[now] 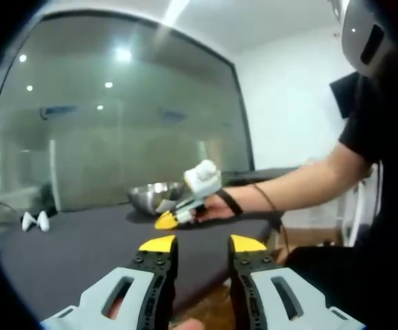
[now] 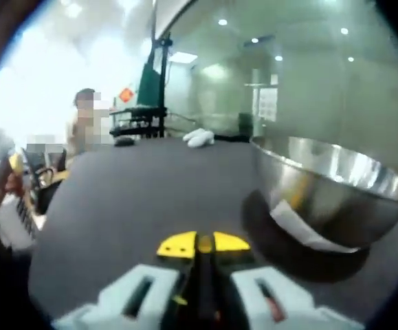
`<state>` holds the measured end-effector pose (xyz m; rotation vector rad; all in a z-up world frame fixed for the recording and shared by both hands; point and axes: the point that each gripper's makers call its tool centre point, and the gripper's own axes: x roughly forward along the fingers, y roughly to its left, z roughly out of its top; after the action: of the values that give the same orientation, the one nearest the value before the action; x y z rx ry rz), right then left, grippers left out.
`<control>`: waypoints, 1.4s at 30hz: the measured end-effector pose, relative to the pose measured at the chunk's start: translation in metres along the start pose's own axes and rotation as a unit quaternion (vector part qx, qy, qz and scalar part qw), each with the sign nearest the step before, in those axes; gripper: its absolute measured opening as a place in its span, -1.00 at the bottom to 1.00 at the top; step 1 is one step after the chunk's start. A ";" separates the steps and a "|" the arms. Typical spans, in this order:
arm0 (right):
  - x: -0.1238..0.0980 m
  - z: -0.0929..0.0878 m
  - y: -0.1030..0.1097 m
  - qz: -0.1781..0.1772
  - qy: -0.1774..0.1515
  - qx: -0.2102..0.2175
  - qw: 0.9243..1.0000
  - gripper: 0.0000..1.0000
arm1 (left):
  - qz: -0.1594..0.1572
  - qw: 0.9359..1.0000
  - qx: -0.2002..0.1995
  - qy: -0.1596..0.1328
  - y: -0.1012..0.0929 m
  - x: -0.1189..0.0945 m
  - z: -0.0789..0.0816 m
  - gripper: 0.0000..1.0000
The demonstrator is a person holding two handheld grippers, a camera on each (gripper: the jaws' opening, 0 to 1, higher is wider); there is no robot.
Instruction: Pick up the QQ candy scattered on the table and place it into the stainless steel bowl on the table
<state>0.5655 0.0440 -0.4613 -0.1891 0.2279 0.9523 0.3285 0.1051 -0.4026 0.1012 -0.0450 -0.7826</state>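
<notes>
We see the right tongs [image 2: 203,243] closed tip to tip low over the counter [image 2: 137,199], beside the bowl [image 2: 329,189] — whether candy is pinched between them, we cannot tell. The left tongs [image 1: 202,243] stand open, empty. We judge the candy light, soft, slippery: grip across its middle.

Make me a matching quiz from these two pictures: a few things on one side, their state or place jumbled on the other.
Things:
1. left gripper
2. right gripper
3. shiny stainless steel bowl
4. small white object

States or places:
A. far end of the dark table
B. jaws apart
C. jaws together, beside the bowl
D. resting on the table, a white label on its side

Pairs: 1-B, 2-C, 3-D, 4-A
</notes>
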 end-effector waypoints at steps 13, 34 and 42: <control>-0.046 0.088 -0.056 -0.051 -0.081 -0.017 0.995 -0.82 | -0.008 1.000 0.003 -0.002 -0.005 0.005 0.002 -0.39; -0.029 0.086 -0.134 -0.123 -0.054 0.030 0.990 -0.81 | 0.002 1.000 0.003 0.000 -0.002 0.001 0.002 -0.39; -0.030 0.082 -0.127 -0.105 -0.054 0.041 0.992 -0.60 | 0.010 1.000 0.003 0.001 0.004 0.000 0.002 -0.41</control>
<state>0.6619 -0.0302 -0.3670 -0.0837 0.1437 0.7404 0.3310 0.1076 -0.4005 0.1072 -0.0467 -0.7634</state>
